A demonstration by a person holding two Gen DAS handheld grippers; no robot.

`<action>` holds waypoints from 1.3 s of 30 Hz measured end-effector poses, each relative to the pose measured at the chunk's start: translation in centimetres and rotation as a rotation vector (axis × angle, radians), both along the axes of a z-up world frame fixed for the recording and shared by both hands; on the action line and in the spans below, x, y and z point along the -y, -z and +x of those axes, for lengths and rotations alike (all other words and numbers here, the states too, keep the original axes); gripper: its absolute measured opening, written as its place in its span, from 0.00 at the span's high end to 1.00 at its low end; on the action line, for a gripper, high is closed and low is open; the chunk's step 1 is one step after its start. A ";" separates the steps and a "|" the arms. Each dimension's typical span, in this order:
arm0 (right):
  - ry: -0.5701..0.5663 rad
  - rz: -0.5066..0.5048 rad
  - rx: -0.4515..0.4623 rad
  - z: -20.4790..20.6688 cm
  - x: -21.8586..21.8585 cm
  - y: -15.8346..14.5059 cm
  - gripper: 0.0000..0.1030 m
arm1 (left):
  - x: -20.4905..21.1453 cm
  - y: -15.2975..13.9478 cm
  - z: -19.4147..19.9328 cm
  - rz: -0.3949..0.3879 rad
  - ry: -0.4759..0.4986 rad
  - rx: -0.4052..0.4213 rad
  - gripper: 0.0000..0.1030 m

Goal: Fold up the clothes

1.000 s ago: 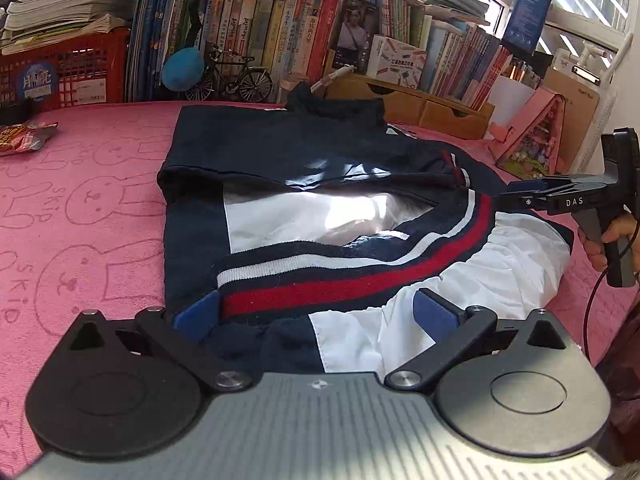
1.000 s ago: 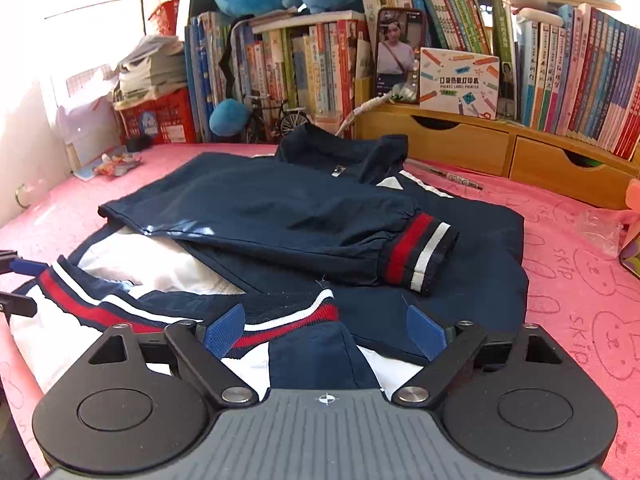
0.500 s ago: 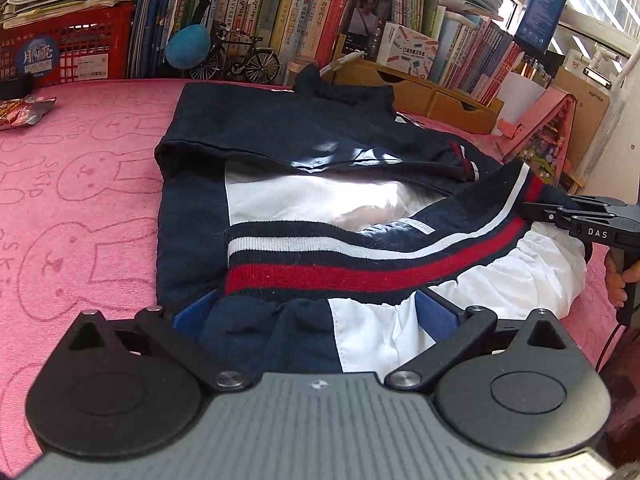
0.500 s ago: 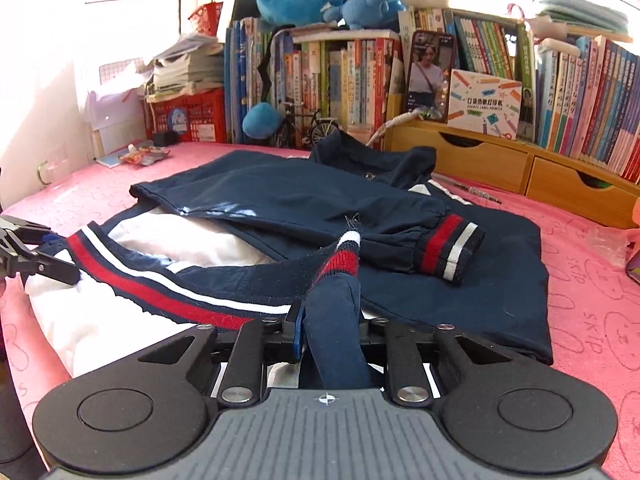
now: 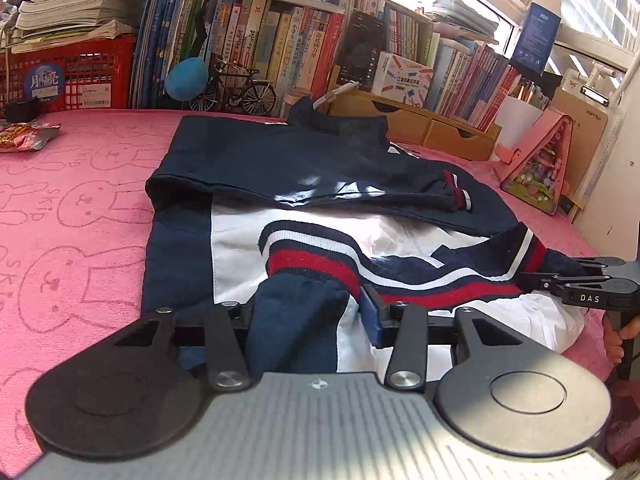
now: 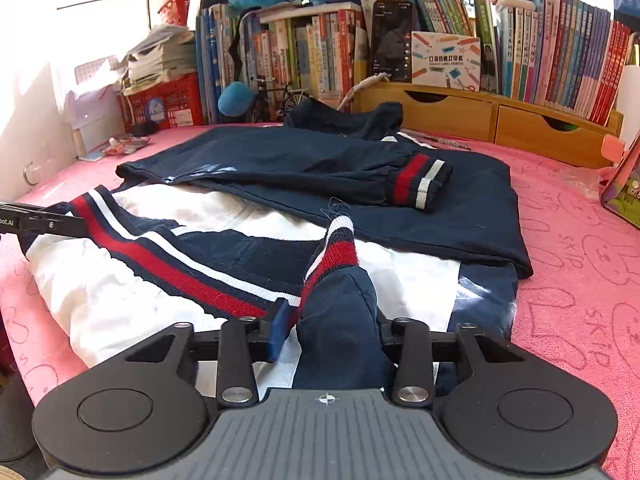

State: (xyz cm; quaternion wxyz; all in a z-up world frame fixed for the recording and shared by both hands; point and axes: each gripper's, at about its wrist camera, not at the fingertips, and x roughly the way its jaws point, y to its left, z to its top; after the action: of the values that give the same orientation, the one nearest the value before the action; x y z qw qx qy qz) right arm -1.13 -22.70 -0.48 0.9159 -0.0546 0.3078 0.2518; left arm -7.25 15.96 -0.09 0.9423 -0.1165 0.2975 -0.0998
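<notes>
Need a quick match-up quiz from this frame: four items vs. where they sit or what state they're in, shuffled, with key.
Items:
1. navy, white and red striped jacket
2. red plastic crate
3. miniature black bicycle
4. folded navy sleeve with striped cuff

Places/states:
A. in front of the books, beside a blue ball
B. hem pinched by left gripper and right gripper
C. lying across the jacket's body
D. under a stack of papers

Pairs: 1-B, 2-D, 3-A, 4-C
</notes>
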 end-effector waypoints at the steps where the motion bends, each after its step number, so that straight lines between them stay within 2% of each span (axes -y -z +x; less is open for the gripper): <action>1: 0.006 0.002 0.028 0.0 -0.1 -0.7 0.83 | -0.3 -0.5 -0.3 -0.015 -0.024 0.015 0.65; 3: 0.018 0.007 0.083 0.0 -0.2 -2.1 0.85 | -1.0 -1.9 -0.5 -0.075 -0.033 0.055 0.69; 5: 0.030 0.012 0.138 0.0 -0.3 -3.5 0.85 | -1.3 -3.8 -0.1 -0.079 -0.032 0.113 0.71; 9: 0.054 0.022 0.248 0.0 -0.5 -6.2 0.85 | -0.8 -6.3 1.5 -0.018 -0.030 0.196 0.73; 12: 0.075 0.028 0.328 0.3 -0.8 -8.2 0.85 | -0.1 -9.0 4.6 0.040 -0.030 0.277 0.75; 16: 0.136 0.015 0.393 6.2 -1.9 -9.4 0.85 | 0.8 -12.5 9.8 0.126 -0.041 0.391 0.78; 18: 0.167 0.009 0.426 9.1 -2.5 -10.1 0.85 | 1.3 -12.8 13.0 0.183 -0.062 0.421 0.78; 19: 0.182 0.006 0.442 10.6 -2.7 -10.4 0.85 | 1.3 -12.5 14.6 0.208 -0.065 0.409 0.78; 20: 0.199 0.001 0.442 12.1 -3.0 -10.3 0.85 | 1.2 -11.5 16.7 0.214 -0.064 0.355 0.78; 22: 0.228 -0.015 0.326 15.1 -2.8 -7.7 0.85 | 0.7 -9.0 19.2 0.160 -0.028 0.216 0.75; 24: 0.235 -0.038 0.145 17.9 -2.0 -4.0 0.82 | 0.3 -6.0 20.3 0.164 0.003 0.104 0.69; 25: 0.234 -0.048 0.088 18.3 -1.7 -2.6 0.77 | 0.1 -4.5 20.7 0.176 0.021 0.055 0.60; 26: 0.228 -0.057 0.029 18.6 -1.2 -1.1 0.63 | 0.0 -3.3 20.9 0.182 0.039 0.008 0.48; 27: 0.231 -0.057 -0.011 18.5 -0.6 0.4 0.54 | -0.2 -2.1 21.2 0.187 0.055 -0.037 0.40; 28: 0.239 -0.040 -0.021 18.4 0.0 1.0 0.45 | -0.3 -1.1 21.5 0.184 0.054 -0.075 0.24; 29: 0.245 -0.008 -0.031 18.1 0.7 1.3 0.39 | -0.4 -0.4 22.0 0.178 0.052 -0.106 0.19; 32: 0.236 0.046 -0.065 17.7 1.9 1.6 0.29 | -0.8 0.8 23.4 0.107 0.055 -0.173 0.12; 33: 0.225 0.050 -0.071 17.5 2.0 1.6 0.27 | -0.8 1.0 23.9 0.085 0.057 -0.188 0.03; 35: 0.209 0.029 -0.054 17.1 1.9 1.7 0.23 | -0.5 1.6 24.4 0.087 0.066 -0.217 0.00; 39: 0.205 0.023 -0.023 16.5 1.8 2.1 0.21 | 1.0 1.6 24.0 0.186 0.069 -0.202 0.00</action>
State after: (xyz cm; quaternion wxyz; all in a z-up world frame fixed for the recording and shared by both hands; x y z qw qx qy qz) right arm 15.39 -24.47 -2.62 0.9338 -0.0093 0.3194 0.1609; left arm 16.77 14.96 -1.67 0.9103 -0.0277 0.4027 -0.0916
